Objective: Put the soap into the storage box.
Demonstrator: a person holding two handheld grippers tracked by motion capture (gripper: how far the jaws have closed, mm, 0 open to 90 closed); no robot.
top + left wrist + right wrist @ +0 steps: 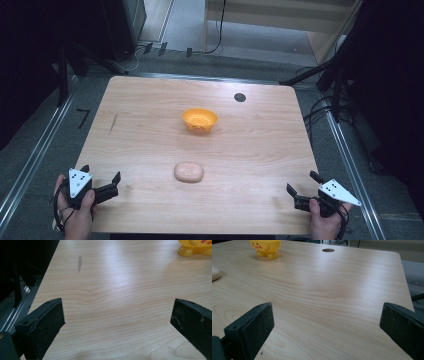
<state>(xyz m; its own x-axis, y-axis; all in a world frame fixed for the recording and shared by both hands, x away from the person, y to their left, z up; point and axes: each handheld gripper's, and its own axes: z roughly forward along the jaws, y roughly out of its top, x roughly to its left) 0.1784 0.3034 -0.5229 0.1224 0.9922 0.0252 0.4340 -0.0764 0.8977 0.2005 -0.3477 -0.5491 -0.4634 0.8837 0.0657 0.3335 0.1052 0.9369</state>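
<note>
A yellow bowl [199, 120] stands a little beyond the middle of the wooden table [150, 110]. Nearer to me lies a pale pink rounded lump [188, 172], like a bun. My left gripper [101, 176] rests at the table's near left corner, open, with nothing between its jaws. At the near right corner my right gripper [302, 182] is open and empty too. The bowl's footed base [193, 247] shows at the top right of the left gripper view, and the bowl [265, 247] stands top left in the right gripper view, with the lump's edge [215, 273] at the left border.
A dark round hole [240, 97] sits in the tabletop near the far right corner. A grey streak [113, 123] marks the left side of the wood. Metal rails and cables run along the floor on both sides of the table.
</note>
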